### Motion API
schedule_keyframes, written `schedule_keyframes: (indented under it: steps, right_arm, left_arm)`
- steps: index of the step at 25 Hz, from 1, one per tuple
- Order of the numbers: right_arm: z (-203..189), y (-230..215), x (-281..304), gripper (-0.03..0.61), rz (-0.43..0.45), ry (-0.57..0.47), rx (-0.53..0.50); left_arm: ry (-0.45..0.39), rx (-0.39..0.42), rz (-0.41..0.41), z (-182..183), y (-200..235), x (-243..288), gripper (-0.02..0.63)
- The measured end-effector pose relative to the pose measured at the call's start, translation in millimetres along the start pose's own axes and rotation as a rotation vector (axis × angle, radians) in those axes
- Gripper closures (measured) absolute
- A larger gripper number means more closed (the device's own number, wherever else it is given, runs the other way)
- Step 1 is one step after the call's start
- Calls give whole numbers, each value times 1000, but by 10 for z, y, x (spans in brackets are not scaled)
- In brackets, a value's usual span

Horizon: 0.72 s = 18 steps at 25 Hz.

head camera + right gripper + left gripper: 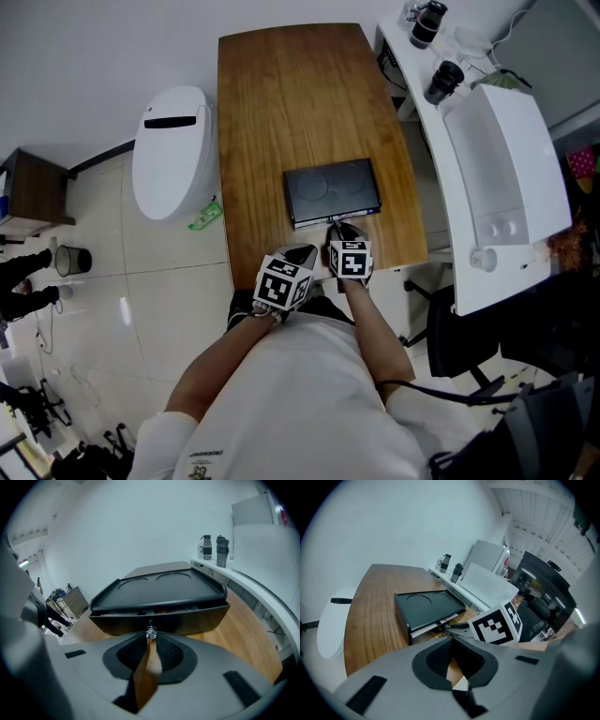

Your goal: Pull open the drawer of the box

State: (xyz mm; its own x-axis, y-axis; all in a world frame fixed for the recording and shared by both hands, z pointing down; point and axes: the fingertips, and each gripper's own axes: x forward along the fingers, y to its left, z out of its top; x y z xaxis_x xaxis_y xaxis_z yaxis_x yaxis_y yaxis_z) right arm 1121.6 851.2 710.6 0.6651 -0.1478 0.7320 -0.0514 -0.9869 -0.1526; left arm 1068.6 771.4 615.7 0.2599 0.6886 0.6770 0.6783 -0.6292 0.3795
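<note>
Box [333, 190] sat at the table's [281, 94] near edge, drawer [159, 619] ajar; my right gripper [150, 638] pinched its tiny knob [150, 632], judged rigid, slippery, light-pulling; left gripper [452, 684] clenched, empty.

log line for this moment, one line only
step: drawer pull | right gripper: shut on drawer knob | left gripper: shut, empty | drawer: slightly open | box: on table

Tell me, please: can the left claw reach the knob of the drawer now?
Probably not. The right claw is shut on the small knob and covers it. The left claw is shut and empty, off to one side.
</note>
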Motion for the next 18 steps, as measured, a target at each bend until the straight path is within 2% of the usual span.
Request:
schedule_keyframes:
  steps: [18]
  right_arm:
    - [-167,-5,-99,525,14,12,2]
  left_arm:
    - [7,-7,-3,-127,-144,0,614]
